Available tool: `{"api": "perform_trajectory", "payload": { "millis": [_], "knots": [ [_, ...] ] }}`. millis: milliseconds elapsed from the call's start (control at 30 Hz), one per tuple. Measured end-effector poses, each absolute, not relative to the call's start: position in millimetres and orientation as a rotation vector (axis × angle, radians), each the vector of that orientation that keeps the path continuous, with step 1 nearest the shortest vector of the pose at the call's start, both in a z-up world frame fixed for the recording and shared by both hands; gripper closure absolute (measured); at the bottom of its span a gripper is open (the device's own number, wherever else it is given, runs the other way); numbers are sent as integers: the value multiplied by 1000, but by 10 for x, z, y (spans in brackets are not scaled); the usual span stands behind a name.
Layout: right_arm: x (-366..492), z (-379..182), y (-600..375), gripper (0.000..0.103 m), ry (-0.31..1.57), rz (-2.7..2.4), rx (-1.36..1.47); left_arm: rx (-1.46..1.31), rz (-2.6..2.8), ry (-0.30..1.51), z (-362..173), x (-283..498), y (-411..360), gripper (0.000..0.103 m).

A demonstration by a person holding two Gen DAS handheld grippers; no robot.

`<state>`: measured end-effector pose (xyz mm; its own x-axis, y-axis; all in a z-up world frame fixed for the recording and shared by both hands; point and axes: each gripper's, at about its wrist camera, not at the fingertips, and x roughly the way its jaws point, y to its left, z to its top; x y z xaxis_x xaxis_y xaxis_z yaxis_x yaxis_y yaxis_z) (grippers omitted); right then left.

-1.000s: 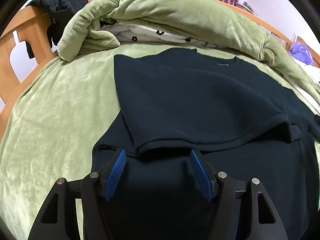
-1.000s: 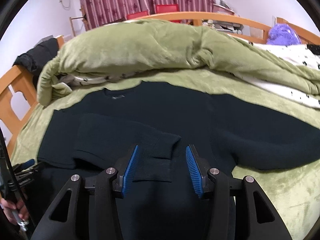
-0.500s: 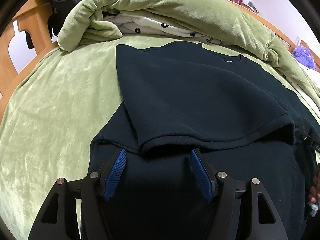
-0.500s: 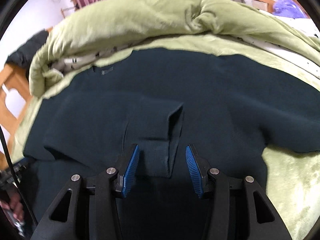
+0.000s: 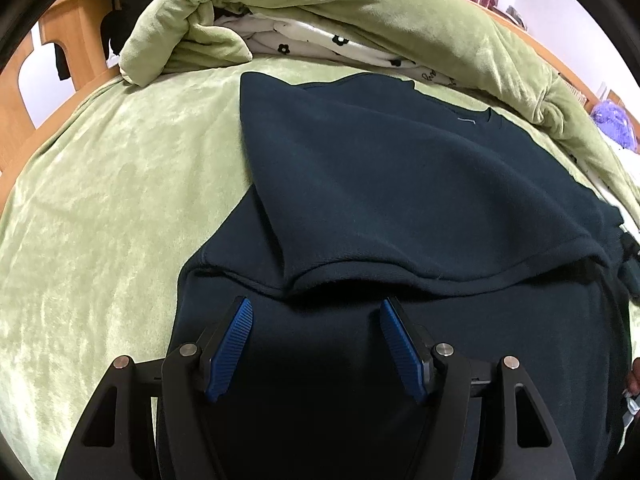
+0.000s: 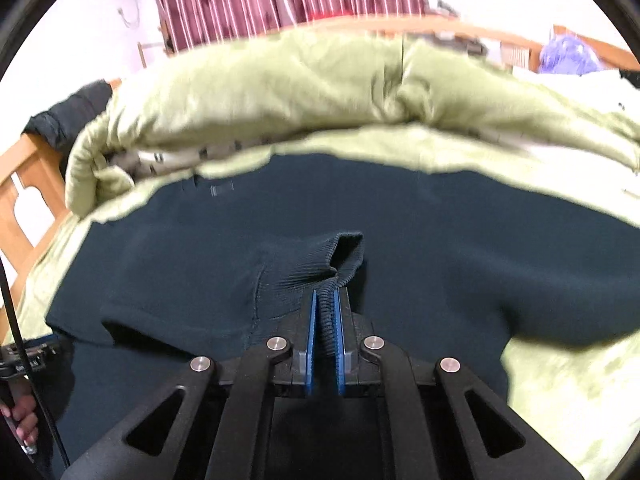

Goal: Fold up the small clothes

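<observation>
1. Sweater: flat on the bed, one sleeve folded across its body.
2. Rolled quilt: behind the sweater, along the bed's far side.
3. Left tongs: above the sweater's near part, before the folded sleeve.
4. Right tongs: at the sleeve cuff, mid-sweater.
5. Bed frame: left of the quilt.
</observation>
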<state>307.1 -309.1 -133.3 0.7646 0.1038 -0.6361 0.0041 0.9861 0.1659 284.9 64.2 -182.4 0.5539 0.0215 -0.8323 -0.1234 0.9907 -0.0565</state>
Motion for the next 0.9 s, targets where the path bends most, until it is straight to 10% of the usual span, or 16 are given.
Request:
{"api": "perform_trajectory", "payload": {
  "millis": [900],
  "knots": [
    [3090,-1471,-3401,95,724,-97,236,-271,116,877,-1668,2930,1042,39]
  ]
}}
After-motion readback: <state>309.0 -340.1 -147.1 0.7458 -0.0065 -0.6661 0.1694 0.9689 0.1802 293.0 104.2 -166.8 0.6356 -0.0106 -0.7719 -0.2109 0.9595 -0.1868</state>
